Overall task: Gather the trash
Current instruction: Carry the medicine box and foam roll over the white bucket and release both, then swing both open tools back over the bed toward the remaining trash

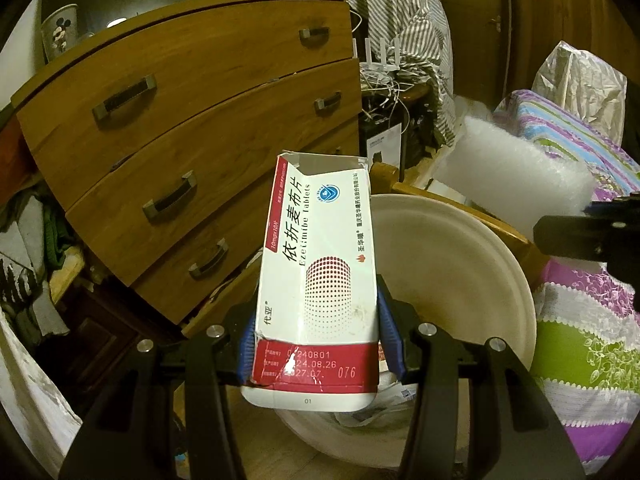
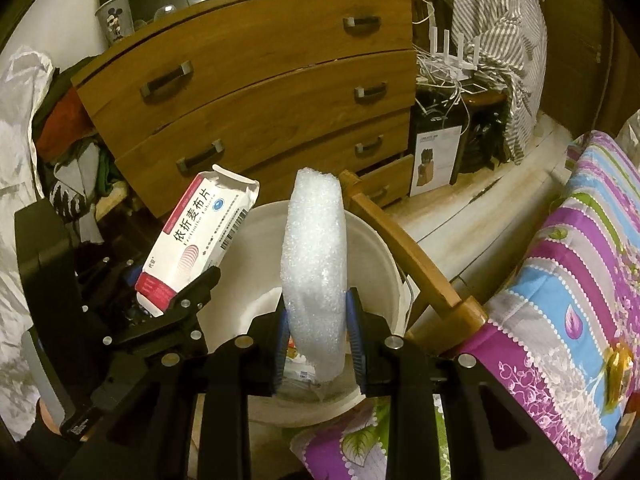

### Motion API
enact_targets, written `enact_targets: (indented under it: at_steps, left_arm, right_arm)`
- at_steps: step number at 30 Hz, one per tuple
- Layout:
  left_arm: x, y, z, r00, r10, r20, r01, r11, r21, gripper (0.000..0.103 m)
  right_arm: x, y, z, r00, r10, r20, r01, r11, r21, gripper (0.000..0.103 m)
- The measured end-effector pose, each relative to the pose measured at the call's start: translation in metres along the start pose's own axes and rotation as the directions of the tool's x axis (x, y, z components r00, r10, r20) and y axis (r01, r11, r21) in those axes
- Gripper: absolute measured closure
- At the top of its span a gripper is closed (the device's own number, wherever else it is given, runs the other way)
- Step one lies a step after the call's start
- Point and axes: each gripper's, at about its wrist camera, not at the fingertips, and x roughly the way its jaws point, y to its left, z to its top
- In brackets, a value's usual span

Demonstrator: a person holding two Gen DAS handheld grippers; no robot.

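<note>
My left gripper (image 1: 318,328) is shut on a white and red medicine box (image 1: 320,280), held upright over the near rim of a cream waste bucket (image 1: 460,264). The box and left gripper also show in the right wrist view (image 2: 196,236), at the bucket's left side. My right gripper (image 2: 318,328) is shut on a piece of white foam wrap (image 2: 314,256), held over the bucket (image 2: 384,256). The foam also shows in the left wrist view (image 1: 516,176) at the right. Paper scraps lie in the bucket's bottom (image 1: 376,408).
A wooden chest of drawers (image 1: 192,128) stands behind the bucket. A wooden bed frame rail (image 2: 408,248) and a striped floral quilt (image 2: 568,264) are on the right. Clothes pile (image 1: 36,248) on the left. A router with tangled cables (image 1: 384,72) sits beyond.
</note>
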Motion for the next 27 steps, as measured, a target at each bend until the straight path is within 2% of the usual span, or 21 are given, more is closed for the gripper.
enact_targets:
  at_steps: [2, 3, 4, 5, 7, 21, 24, 27]
  left_arm:
    - [0.002, -0.001, 0.001, 1.0, -0.007, 0.001, 0.006, 1.0, 0.008, 0.054]
    - [0.005, -0.003, 0.001, 1.0, -0.018, -0.005, 0.018, 0.999, 0.027, 0.052]
    - [0.007, -0.005, 0.0, 1.0, -0.019, -0.012, 0.02, 0.999, 0.037, 0.049]
    - [0.009, -0.006, 0.0, 1.0, -0.007, -0.02, 0.008, 0.999, 0.043, 0.041]
    - [0.012, -0.005, -0.001, 1.0, 0.007, -0.023, -0.006, 0.999, 0.034, 0.038]
    - [0.0, -0.007, 0.002, 0.999, 0.053, 0.004, -0.053, 0.999, 0.009, 0.035]
    - [-0.007, -0.009, 0.003, 0.998, 0.06, 0.017, -0.06, 0.998, 0.002, 0.031]
    - [-0.019, -0.015, 0.002, 0.999, 0.038, 0.033, -0.037, 0.999, -0.035, 0.022]
  right_arm:
    - [0.003, 0.002, 0.001, 1.0, 0.013, -0.001, -0.013, 1.0, -0.011, 0.068]
    - [0.006, 0.002, 0.002, 1.0, 0.011, -0.007, -0.011, 1.0, -0.016, 0.052]
    - [0.007, 0.002, 0.003, 1.0, -0.017, 0.001, 0.017, 1.0, -0.018, 0.04]
    - [0.006, 0.001, 0.003, 0.999, -0.039, 0.017, 0.04, 0.999, -0.02, 0.04]
    - [0.006, -0.004, 0.002, 0.998, -0.05, 0.022, 0.05, 0.999, -0.015, 0.04]
    - [-0.006, -0.011, -0.012, 0.996, -0.074, 0.055, 0.075, 0.997, -0.027, 0.04]
    - [-0.021, -0.009, -0.017, 0.989, -0.104, 0.109, 0.109, 0.993, -0.039, 0.04]
    - [-0.044, -0.011, -0.029, 0.968, -0.154, 0.196, 0.163, 0.986, -0.03, 0.04]
